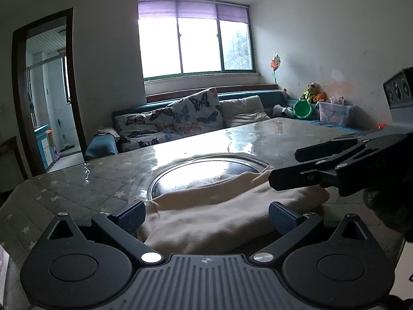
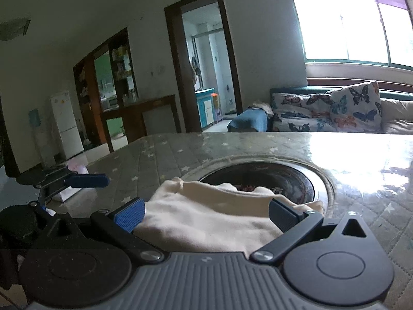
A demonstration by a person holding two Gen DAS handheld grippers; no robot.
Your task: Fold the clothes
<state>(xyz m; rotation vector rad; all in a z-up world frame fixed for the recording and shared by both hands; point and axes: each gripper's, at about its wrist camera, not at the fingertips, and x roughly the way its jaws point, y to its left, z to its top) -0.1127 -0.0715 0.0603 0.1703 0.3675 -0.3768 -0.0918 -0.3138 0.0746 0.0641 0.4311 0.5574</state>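
A cream garment point(image 1: 219, 217) lies bunched on the glass-topped table point(image 1: 90, 183), partly over a round dark inset plate point(image 1: 196, 173). My left gripper point(image 1: 206, 217) is open, its blue pads standing either side of the cloth's near edge. In the same view my right gripper point(image 1: 282, 166) reaches in from the right, open, with its fingers just above the garment's right end. In the right wrist view the right gripper point(image 2: 206, 215) is open and straddles the folded cream garment point(image 2: 206, 219). One blue finger point(image 2: 87, 180) of the left gripper shows at the left.
The table has a star-patterned quilted cover under glass, and its left edge point(image 2: 116, 155) drops to the floor. A sofa with butterfly cushions point(image 1: 191, 113) stands behind the table. Toys and a clear box point(image 1: 335, 113) sit at the back right. A doorway point(image 2: 206, 59) and a fridge point(image 2: 67, 124) are farther off.
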